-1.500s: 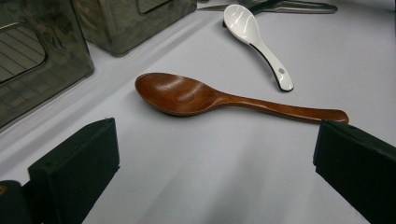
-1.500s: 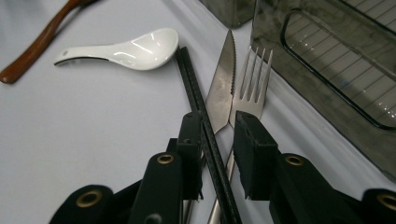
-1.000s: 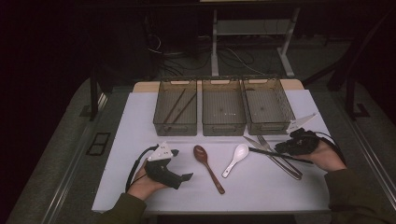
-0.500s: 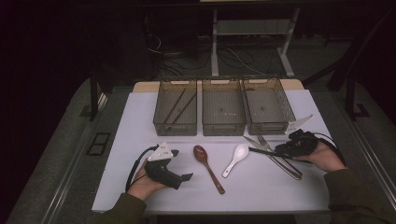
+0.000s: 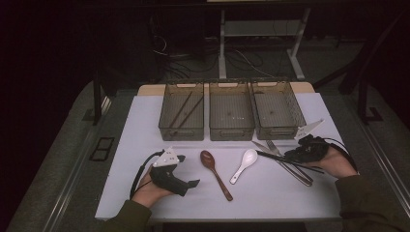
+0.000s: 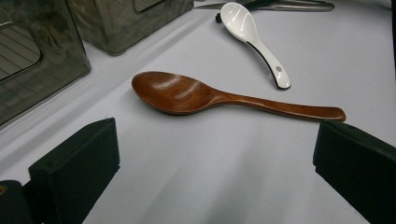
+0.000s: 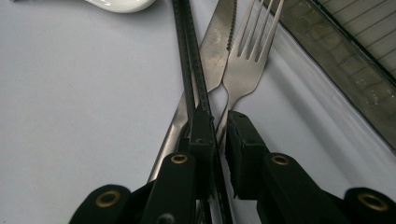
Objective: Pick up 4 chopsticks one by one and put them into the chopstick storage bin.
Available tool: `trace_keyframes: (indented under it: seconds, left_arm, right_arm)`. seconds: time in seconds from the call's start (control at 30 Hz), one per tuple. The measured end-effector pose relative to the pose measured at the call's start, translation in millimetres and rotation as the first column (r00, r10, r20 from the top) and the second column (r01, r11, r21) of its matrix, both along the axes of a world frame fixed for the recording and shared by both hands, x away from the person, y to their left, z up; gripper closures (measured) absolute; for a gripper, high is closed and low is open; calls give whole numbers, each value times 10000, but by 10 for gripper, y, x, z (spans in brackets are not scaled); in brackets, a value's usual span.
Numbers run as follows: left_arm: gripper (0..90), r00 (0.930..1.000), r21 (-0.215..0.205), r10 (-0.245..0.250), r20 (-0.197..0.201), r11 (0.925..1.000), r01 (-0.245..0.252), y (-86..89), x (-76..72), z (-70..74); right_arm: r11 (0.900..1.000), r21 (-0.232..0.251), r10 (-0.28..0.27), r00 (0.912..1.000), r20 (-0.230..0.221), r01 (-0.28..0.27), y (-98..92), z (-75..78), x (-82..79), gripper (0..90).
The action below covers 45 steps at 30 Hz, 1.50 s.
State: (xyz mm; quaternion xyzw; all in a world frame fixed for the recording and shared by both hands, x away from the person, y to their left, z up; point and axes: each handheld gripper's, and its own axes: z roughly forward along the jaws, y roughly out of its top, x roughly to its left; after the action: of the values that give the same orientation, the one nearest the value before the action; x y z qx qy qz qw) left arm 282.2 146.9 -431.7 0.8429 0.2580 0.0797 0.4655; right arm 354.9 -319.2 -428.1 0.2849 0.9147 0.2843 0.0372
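**Chopsticks pinched, right side**

The right gripper [image 7: 217,133] is closed on black chopsticks [image 7: 189,56], which are crossed over a knife [image 7: 215,46] beside a fork [image 7: 250,60]. The left gripper [image 6: 210,154] is held wide open, nothing in it, before a wooden spoon [image 6: 187,95]; a white spoon [image 6: 247,28] lies beyond. Three bins [image 5: 231,128] are lined up behind on a white table [image 5: 140,125]. The room is dark.

White tabletop [image 5: 145,130]; 3 clear bins [image 5: 231,117] in a row at the far edge; nearer the person, left to right: brown wooden spoon [image 5: 215,174], white ceramic spoon [image 5: 244,165], knife [image 5: 270,153], fork [image 5: 286,159], black chopsticks [image 5: 270,155] lying across them.
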Motion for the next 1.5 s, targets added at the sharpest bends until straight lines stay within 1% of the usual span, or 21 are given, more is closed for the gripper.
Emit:
trace_keyframes:
  seconds: [0.2, 0.47, 0.53, 0.67, 0.73, 0.77, 0.93, 1.23, 1.5]
  left_arm:
    - [0, 10000, -20, -5, -15, 10000, 5, -3, -2, -1]
    - [0, 10000, 1, -25, -5, 10000, 25, -4, -3, -1]
    - [0, 10000, 7, -39, -1, 10000, 39, -4, -2, 0]
    - [0, 10000, 18, -50, -2, 10000, 50, -6, -3, -2]
    - [0, 10000, 15, -42, -3, 10000, 42, -6, -3, -1]
    - [0, 10000, 17, -51, 1, 10000, 51, -6, -2, 0]
    - [0, 10000, 14, -56, 4, 10000, 56, -6, -5, 1]
    - [0, 10000, 11, -68, 9, 10000, 68, -4, -4, 2]
    - [0, 10000, -18, -79, 15, 10000, 79, -4, -5, 3]
  right_arm:
    - [9999, -33, 124, 9999, -34, -124, 21, -17, 3, 804]
    - [9997, -120, 195, 9998, 105, -194, 29, -23, -1, 811]
    - [9996, -194, 207, 9997, 102, -205, 33, -28, -4, 815]
    - [9995, -193, 232, 9997, 116, -230, 32, -28, -4, 816]
    - [9996, -180, 216, 9997, 143, -214, 30, -27, -4, 824]
    - [9996, -145, 225, 9996, 177, -223, 26, -21, -4, 843]
    - [9998, -100, 194, 9998, 90, -193, 19, -17, -6, 844]
    - [9998, -112, 171, 9998, 66, -170, 8, -14, -3, 851]
    - [9999, 107, 10, 9999, 139, -12, -39, 28, -8, 852]
